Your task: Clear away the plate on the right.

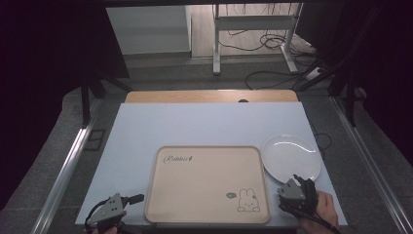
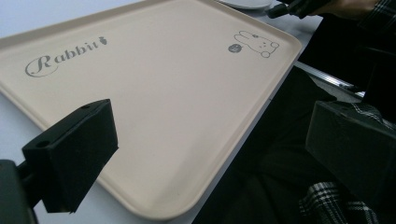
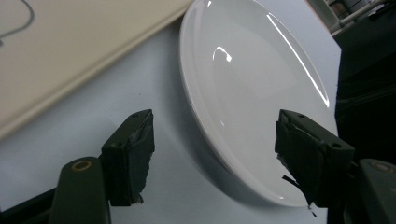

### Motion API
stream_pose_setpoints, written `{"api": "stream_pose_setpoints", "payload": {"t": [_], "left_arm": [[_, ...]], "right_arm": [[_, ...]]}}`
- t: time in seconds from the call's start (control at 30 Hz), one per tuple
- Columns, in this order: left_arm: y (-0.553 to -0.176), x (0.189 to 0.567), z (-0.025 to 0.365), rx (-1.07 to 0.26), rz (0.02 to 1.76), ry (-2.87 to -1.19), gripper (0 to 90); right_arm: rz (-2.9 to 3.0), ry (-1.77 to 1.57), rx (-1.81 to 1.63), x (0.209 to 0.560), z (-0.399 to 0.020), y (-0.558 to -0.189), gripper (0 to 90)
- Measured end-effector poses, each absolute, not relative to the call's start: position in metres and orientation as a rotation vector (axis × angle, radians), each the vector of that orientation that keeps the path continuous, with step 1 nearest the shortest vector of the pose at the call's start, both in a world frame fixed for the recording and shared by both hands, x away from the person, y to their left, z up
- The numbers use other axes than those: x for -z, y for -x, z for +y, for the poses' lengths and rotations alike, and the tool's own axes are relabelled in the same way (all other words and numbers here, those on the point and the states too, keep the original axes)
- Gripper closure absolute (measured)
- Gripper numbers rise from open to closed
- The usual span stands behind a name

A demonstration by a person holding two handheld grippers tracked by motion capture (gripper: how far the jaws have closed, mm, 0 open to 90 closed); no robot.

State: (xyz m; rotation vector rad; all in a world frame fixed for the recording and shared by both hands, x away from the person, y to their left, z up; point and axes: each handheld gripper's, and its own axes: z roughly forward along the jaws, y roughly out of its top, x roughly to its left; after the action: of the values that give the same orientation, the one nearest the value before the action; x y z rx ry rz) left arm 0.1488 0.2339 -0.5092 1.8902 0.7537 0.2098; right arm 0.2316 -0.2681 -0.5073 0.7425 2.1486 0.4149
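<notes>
Jaws of the right tool [image 3: 212, 158] stand apart just short of the round white glossy plate [image 3: 252, 88], apparently lined up to take its near rim. Left tool [image 2: 212, 154], likewise spread and empty, waits at the near corner of the beige rectangular plastic tray [image 2: 177, 102] on the desk [image 1: 204, 126].

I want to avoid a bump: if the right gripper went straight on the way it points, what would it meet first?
Most likely the near rim of the round white ceramic plate, which lies ahead between the open right gripper fingers; how high the gripper is above the table is unclear.
</notes>
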Motion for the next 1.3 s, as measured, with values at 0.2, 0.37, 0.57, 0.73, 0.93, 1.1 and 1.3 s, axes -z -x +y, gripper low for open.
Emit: {"api": "stream_pose_setpoints", "payload": {"t": [0.2, 0.37, 0.57, 0.73, 0.93, 1.1, 1.3], "left_arm": [[-0.149, 0.509, 0.233, -0.209, 0.753, -1.893, 1.7], [-0.149, 0.509, 0.233, -0.21, 0.751, -1.895, 1.6], [-0.148, 0.509, 0.233, -0.212, 0.751, -1.896, 1.6], [-0.149, 0.509, 0.233, -0.209, 0.75, -1.898, 1.7], [-0.149, 0.509, 0.233, -0.209, 0.748, -1.901, 1.7], [-0.149, 0.509, 0.233, -0.209, 0.746, -1.903, 1.7], [-0.149, 0.509, 0.232, -0.208, 0.746, -1.904, 1.7]], "right_arm": [[2.128, -0.661, -0.339, 0.511, -0.264, -0.235, 32.0], [2.116, -0.582, -0.267, 0.515, -0.26, -0.237, 34.5], [2.113, -0.511, -0.201, 0.52, -0.257, -0.24, 35.2], [2.107, -0.437, -0.133, 0.525, -0.254, -0.242, 39.0], [2.098, -0.383, -0.08, 0.529, -0.25, -0.242, 43.2], [2.077, -0.307, 0.013, 0.535, -0.242, -0.241, 50.1], [2.068, -0.268, 0.082, 0.539, -0.239, -0.242, 56.5]]}}
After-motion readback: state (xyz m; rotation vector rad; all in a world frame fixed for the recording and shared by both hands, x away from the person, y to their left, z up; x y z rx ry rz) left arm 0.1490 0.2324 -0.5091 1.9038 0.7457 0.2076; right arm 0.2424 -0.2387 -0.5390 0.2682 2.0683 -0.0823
